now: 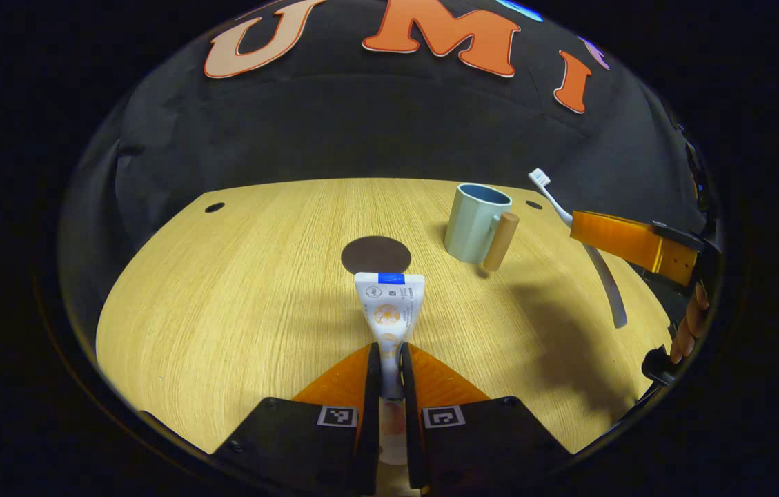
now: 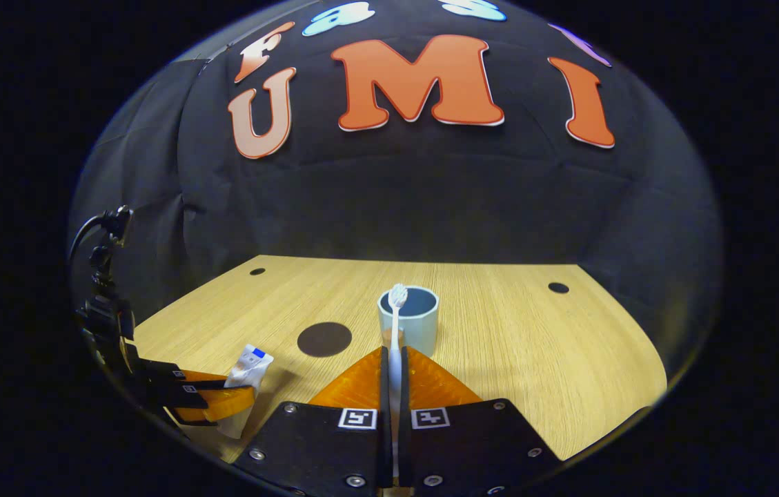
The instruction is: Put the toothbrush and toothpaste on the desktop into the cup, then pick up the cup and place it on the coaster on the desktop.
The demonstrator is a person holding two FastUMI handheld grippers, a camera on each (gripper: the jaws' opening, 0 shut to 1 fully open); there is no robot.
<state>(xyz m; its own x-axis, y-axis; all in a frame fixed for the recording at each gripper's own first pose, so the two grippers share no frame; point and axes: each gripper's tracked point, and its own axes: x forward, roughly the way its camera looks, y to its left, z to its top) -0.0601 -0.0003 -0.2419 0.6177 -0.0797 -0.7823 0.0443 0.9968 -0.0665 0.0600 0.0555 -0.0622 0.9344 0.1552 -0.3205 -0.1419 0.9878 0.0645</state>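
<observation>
The worktop [image 1: 237,290] looks like pale wood or a wood-look laminate, with fine straight grain and a smooth, low-sheen finish. The cup [image 1: 475,221] has a matt, even surface like plastic or glazed ceramic; which, I cannot tell. Its handle [image 1: 501,240] looks like plain unvarnished wood. The coaster [image 1: 376,255] near the middle of the worktop is a flat, dark, matt disc. The toothpaste [image 1: 389,304] is a soft printed tube with a slight sheen. The toothbrush [image 2: 396,324] appears to be smooth plastic with pale bristles. The booth's wall [image 2: 430,200] is matt creased cloth.
</observation>
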